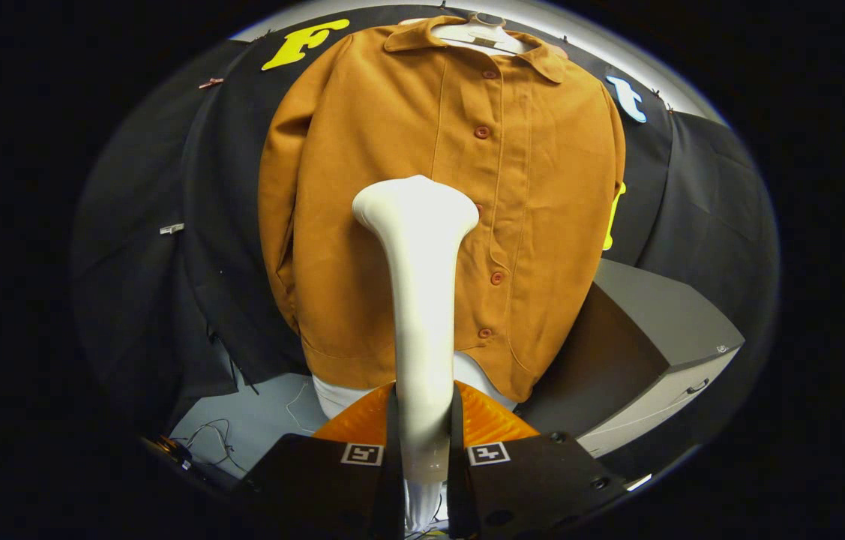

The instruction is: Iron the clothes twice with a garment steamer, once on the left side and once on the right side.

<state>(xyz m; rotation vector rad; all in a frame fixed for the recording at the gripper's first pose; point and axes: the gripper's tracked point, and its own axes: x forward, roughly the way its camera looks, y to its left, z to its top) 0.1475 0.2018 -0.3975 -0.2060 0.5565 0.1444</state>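
My hand-held gripper (pixel 422 442) is clenched on the garment steamer (pixel 418 300); both fingers press against the sides of its pale handle, low on the shaft, so I have a firm hold. The steamer's long axis runs straight ahead from between the fingers, rising to a flared head (pixel 416 206) that points at the jacket (pixel 392 225).

The jacket lies directly beyond the head, hanging upright on a hanger (pixel 483 34) against the booth's dark cloth wall. From here the head sits over the middle of the front, just to the left of the button placket (pixel 493 202). I cannot tell whether the head is touching the cloth or hovering just off it; the view looks along the shaft and hides that gap.

The jacket is a rust-orange button-front with a collar, buttoned down, sleeves hanging at both sides, the fabric fairly smooth with soft folds near the hem. A grey cabinet (pixel 654 337) stands near the jacket's lower right.

I judge the next stroke turns on shifting the head sideways onto one panel, then travelling vertically along it.
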